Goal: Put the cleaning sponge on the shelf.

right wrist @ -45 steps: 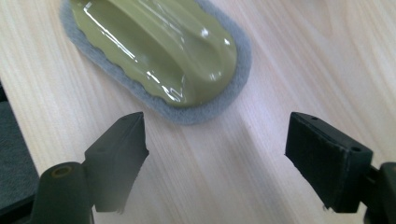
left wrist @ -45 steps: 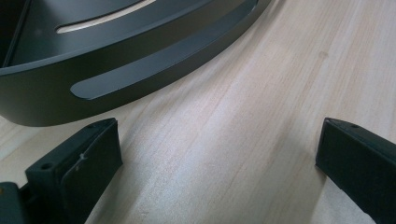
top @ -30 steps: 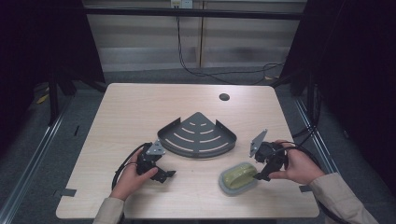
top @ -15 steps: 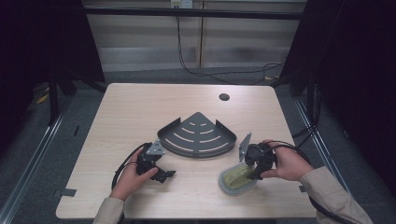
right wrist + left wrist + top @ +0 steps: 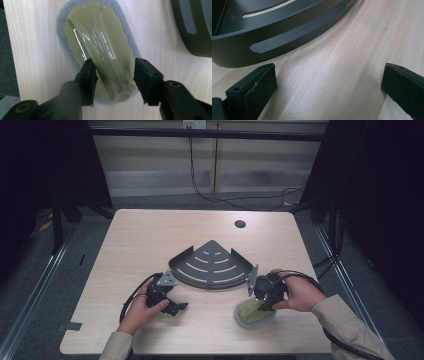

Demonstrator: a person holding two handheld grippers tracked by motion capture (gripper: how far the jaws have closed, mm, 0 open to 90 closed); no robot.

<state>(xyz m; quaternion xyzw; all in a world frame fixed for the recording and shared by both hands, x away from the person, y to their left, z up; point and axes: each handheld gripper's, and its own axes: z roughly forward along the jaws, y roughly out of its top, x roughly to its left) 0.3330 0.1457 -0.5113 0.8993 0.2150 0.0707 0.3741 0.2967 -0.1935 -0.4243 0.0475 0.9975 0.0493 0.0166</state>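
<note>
Light wood table (image 5: pixel 150 240) with a dark round hole (image 5: pixel 240 224) near its far right part. A dark grey fan-shaped corner tray (image 5: pixel 210 267) with curved slots sits mid-table, point toward the far side, curved wall toward the near side.

Left gripper (image 5: pixel 172 307) lies low on the table just near-left of the tray, held by the person's left hand (image 5: pixel 142 307); its cable (image 5: pixel 131 296) loops out to the left. In the left gripper view its jaws stand wide apart, nothing between them but bare wood, with the tray's curved outer wall (image 5: pixel 274 37) just ahead of the left jaw. Left jaw looks close to the wall; cannot tell if it touches.

Right gripper (image 5: pixel 264 304) is in the right hand (image 5: pixel 300 292), near-right of the tray and tilted down over a yellow-green brush (image 5: pixel 252 310) with a grey pad base (image 5: pixel 61 22). The brush lies flat on the table, near right area, beside the tray's right corner but apart from it. In the right gripper view the jaws straddle the glossy humped handle (image 5: pixel 107 57) at its nearer end, set at a medium gap, one on each side. The left jaw seems against the handle's side; the right jaw sits right beside it, contact not clear. Brush is flat on the wood, not lifted.

A cable (image 5: pixel 345 342) trails from the right gripper past the sleeve (image 5: pixel 350 325).
</note>
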